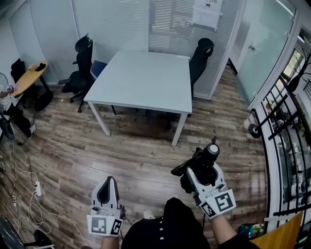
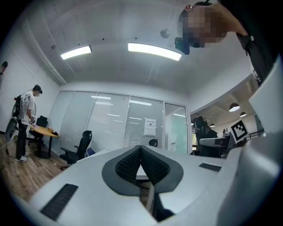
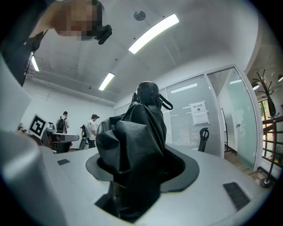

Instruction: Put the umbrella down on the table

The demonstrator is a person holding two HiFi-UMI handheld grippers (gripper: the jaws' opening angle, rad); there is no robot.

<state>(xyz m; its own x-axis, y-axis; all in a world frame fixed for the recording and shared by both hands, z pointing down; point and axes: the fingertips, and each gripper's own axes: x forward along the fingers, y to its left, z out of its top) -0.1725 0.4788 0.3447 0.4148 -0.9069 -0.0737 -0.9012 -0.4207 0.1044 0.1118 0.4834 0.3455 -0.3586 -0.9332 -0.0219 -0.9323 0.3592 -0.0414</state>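
Two tongs were on my feed, with one umbrella, one white surface and two black office chairs. At the far left of the head view one person (image 1: 7,97) stood beside one round yellow table (image 1: 30,74), and one white power strip (image 1: 38,187) lay on the wooden floor (image 1: 141,151) with its cable trailing.

The left tongs (image 2: 140,152) were pressed together, the ribbed black pads meeting at their tips with nothing between them. They hung low over the floor, close to my operator's body.

Further on stood the surface (image 1: 146,80), square and on white legs, with one chair (image 1: 82,59) at its left side and the other chair (image 1: 201,52) at its far right corner. One sheet of paper (image 1: 206,13) hung on the glass wall behind it.

The right tongs (image 1: 193,174) were pinching the umbrella (image 3: 137,132). It was black and folded short, its fabric bunched in loose shiny creases, with a rounded knob (image 3: 148,92) and a thin strap loop at the far end. It pointed away from the tongs over the floor, well apart from the surface and off its near right corner.

In the right gripper view two more people (image 3: 92,129) stood in the background. One black railing (image 1: 279,116) ran down the right edge of the head view.
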